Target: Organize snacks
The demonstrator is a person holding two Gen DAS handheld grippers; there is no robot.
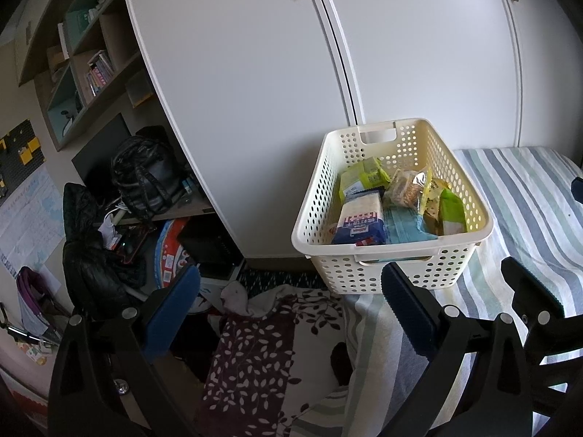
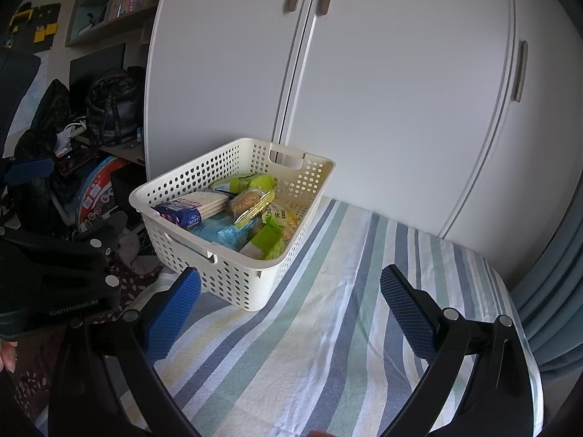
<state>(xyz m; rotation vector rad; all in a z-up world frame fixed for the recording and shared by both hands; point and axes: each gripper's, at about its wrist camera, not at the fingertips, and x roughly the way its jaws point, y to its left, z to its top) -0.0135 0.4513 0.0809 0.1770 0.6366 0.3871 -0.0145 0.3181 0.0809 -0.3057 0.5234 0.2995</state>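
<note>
A striped bedsheet point(image 2: 328, 327) is seen before white wardrobe doors point(image 2: 382, 91); on it the perforated cream basket point(image 2: 233, 280) is set, snacks point(image 2: 237, 211) piled inside. The left hand-held gripper point(image 1: 291, 313) and right hand-held gripper point(image 2: 291, 309) are held wide apart, empty, just short of the basket.

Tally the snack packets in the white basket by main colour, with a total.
In the white perforated plastic basket, as far as the pile shows:
Green packets: 2
Blue-and-white cracker pack: 1
Light blue flat packet: 1
Clear gold-edged packet: 1
Yellow packet: 1
Total: 6; any packets buried beneath cannot be seen.
</note>
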